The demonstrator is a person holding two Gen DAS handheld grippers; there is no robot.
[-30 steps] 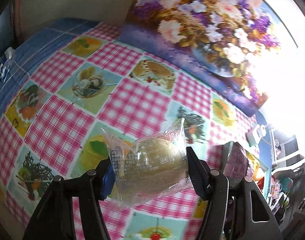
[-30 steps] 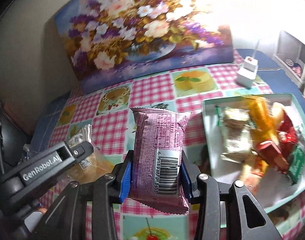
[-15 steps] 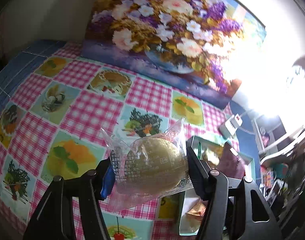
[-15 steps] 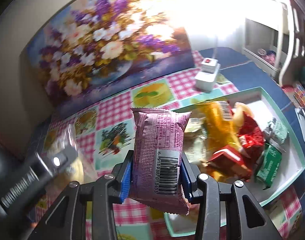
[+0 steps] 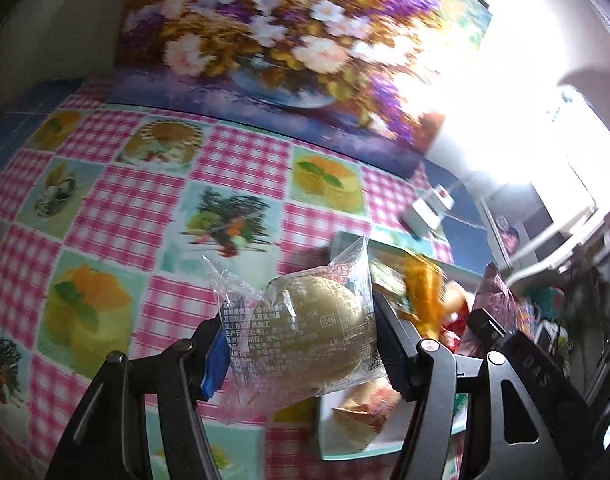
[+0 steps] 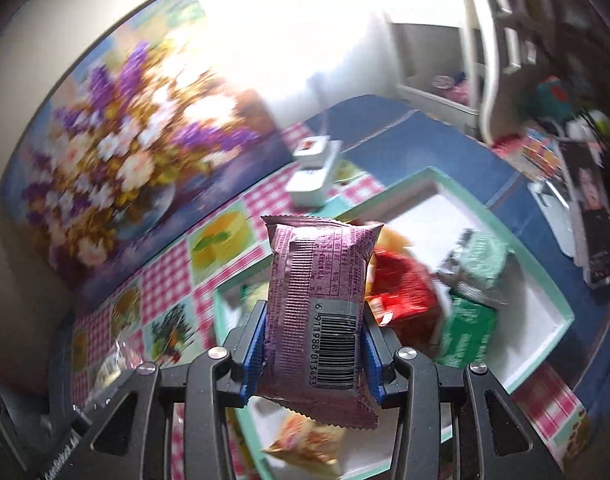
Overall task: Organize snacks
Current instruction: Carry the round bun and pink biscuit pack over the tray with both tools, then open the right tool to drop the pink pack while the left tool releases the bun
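Observation:
My left gripper (image 5: 299, 340) is shut on a round golden bun in a clear wrapper (image 5: 305, 332), held above the checked tablecloth beside the tray's left edge. My right gripper (image 6: 313, 336) is shut on a pink snack packet with a barcode (image 6: 317, 304), held over the mint-rimmed white tray (image 6: 537, 264). In the tray lie several snacks: a red packet (image 6: 405, 288), green packets (image 6: 471, 320) and an orange-patterned one (image 6: 305, 444). The left wrist view shows the tray (image 5: 385, 450) at lower right, with the pink packet (image 5: 495, 304) and the right gripper beyond it.
A flower painting (image 5: 297, 48) leans against the wall at the back of the table. A white plug adapter (image 6: 313, 168) with a cord sits near the tray's far corner. White shelving (image 6: 445, 52) and clutter stand off the table to the right.
Both grippers have travelled right across the table with their snacks. The tray has come under the right gripper and into the left wrist view. Both views have rolled.

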